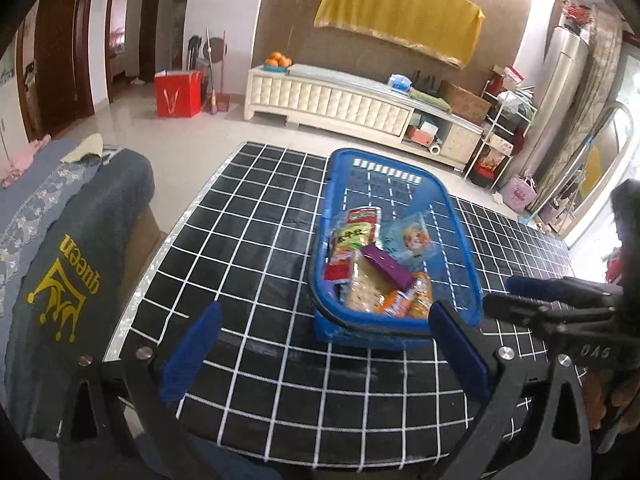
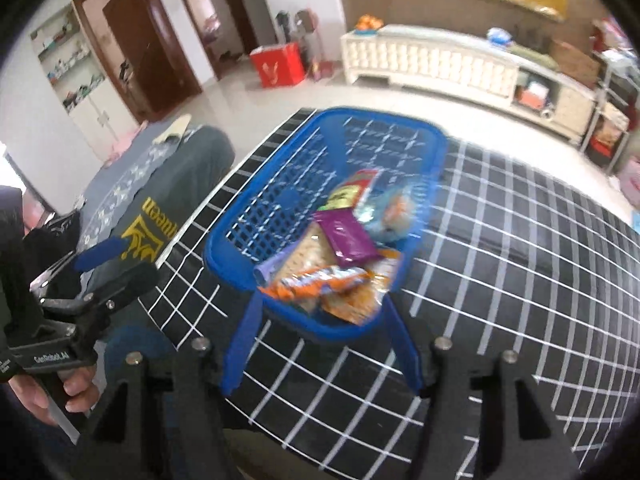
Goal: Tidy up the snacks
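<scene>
snacks [image 1: 372,264] sit piled at the near end of the blue basket [image 1: 460,216] on the checked table [image 1: 240,240]. both grippers, left [image 1: 324,352] and right [image 2: 320,344], are spread wide and hold nothing. go slow, pinch just one pack from the top.

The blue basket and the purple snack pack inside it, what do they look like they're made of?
The blue basket looks like moulded plastic: one solid colour, a smooth rim and a regular lattice of holes through its floor and walls. The purple snack pack looks like thin glossy film, plastic or foil-lined: it catches light and wrinkles at its sealed ends. Which film it is cannot be told from here.
</scene>
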Demonstrator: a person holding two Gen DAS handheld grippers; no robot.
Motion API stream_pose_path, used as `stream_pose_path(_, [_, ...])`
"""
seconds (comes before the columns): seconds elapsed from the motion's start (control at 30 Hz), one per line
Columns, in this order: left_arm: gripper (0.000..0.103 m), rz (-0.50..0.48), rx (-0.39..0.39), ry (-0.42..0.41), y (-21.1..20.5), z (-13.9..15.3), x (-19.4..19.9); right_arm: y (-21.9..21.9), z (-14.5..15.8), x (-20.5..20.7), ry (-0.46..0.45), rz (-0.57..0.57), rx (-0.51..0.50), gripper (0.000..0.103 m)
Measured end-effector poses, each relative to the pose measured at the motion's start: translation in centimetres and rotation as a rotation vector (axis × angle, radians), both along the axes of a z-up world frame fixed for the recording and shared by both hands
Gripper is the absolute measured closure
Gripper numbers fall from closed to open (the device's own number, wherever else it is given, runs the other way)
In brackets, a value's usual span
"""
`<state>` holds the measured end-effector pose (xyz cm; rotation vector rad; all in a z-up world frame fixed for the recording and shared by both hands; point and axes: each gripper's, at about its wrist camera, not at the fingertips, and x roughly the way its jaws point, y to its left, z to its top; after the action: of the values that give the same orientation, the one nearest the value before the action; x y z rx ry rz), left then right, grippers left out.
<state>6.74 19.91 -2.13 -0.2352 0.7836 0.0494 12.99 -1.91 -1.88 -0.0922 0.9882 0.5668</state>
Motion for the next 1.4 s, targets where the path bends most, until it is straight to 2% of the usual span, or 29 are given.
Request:
stream_pose_path(0.13, [0.001, -0.012, 0.003, -0.049, -2.4, 1.1, -2.6, -2.7, 1.7, -3.3, -0.108, -0.05, 0.009, 0.03])
stream_pose_path(0.33, [0.001, -0.071, 0.067, -0.121, -6.8, 3.0, -6.0, -6.5, 4.1, -8.4, -0.27, -0.123, 0.041, 0.016])
stream_pose_path(0.5, [0.001, -0.115, 0.08, -0.205, -9.9, 4.9, -9.3, -9.0, 5.8, -12.4, -0.37, -0.195, 0.076, 0.013])
stream_pose_path(0.57, [0.001, -0.129, 0.09, -0.234, -10.8, 5.5, -10.4, -9.9, 6.4, -13.9, -0.413, -0.223, 0.081, 0.0])
stream_pose_path(0.73, [0.001, -0.156, 0.12, -0.294, -13.0, 6.9, -13.1, -11.2, 7.7, -17.2, -0.506, -0.27, 0.079, 0.0])
stream_pose_path(1.0, [0.001, -0.173, 0.127, -0.331, -14.2, 7.9, -15.3, -12.2, 8.3, -20.2, -0.537, -0.272, 0.111, 0.0])
stream_pose_path(1.4, [0.001, -0.18, 0.145, -0.334, -15.5, 8.2, -16.9, -12.9, 8.4, -21.1, -0.515, -0.272, 0.152, 0.0])
